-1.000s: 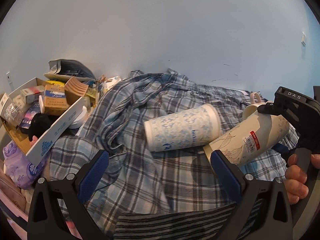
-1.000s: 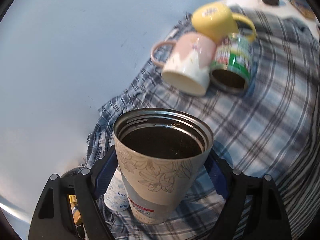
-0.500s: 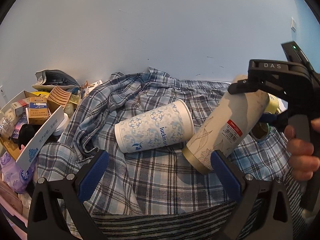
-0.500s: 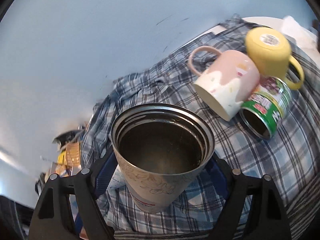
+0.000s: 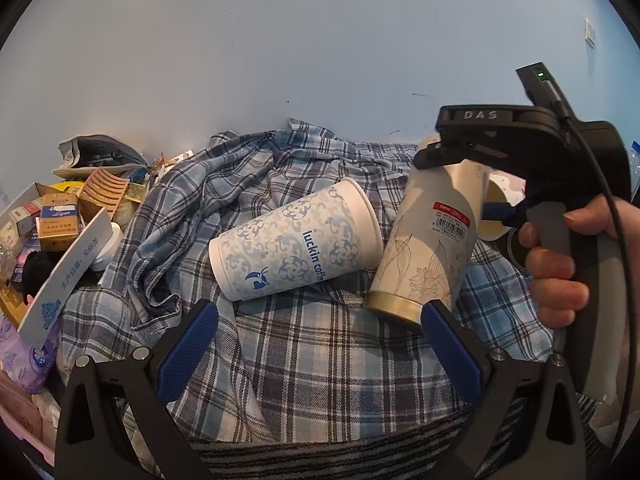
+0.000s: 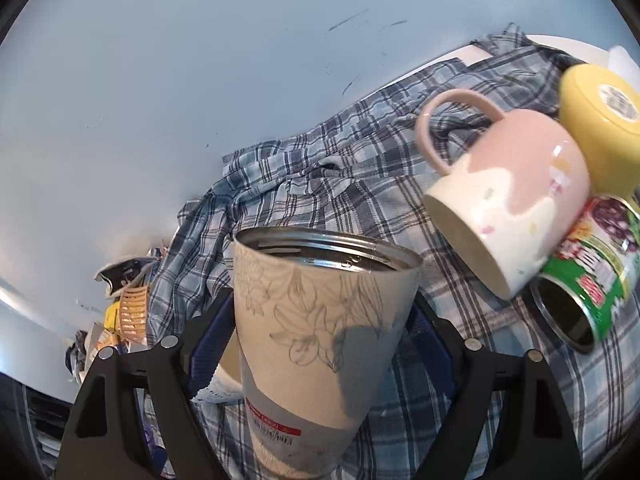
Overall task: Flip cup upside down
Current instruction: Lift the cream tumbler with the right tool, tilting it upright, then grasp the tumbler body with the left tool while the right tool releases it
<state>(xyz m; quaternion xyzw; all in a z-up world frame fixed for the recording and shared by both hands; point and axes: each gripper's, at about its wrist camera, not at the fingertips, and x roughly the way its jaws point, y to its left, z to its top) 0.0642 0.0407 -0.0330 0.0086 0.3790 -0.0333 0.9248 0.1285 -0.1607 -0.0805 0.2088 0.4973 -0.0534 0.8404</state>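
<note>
A beige steel tumbler (image 5: pixel 430 240) with flower line drawings and a red barcode label is held by my right gripper (image 6: pixel 320 344), shut on its sides. In the left wrist view it stands nearly inverted, its metal rim down at the plaid cloth (image 5: pixel 320 360), base tilted up to the right. In the right wrist view the tumbler (image 6: pixel 316 336) fills the centre, rim pointing away. My left gripper (image 5: pixel 320 344) is open and empty, low over the cloth. A white-and-blue paper coffee cup (image 5: pixel 296 240) lies on its side beside the tumbler.
A pink mug (image 6: pixel 516 192), a yellow mug (image 6: pixel 600 120) and a green printed can (image 6: pixel 588 272) lie on their sides on the cloth at the right. A cardboard box (image 5: pixel 52 240) full of small packages sits at the left. A pale blue wall is behind.
The right gripper has rotated the tumbler further, from slanted to nearly inverted, and lowered its rim toward the cloth. The left gripper stayed open and nearly still.
</note>
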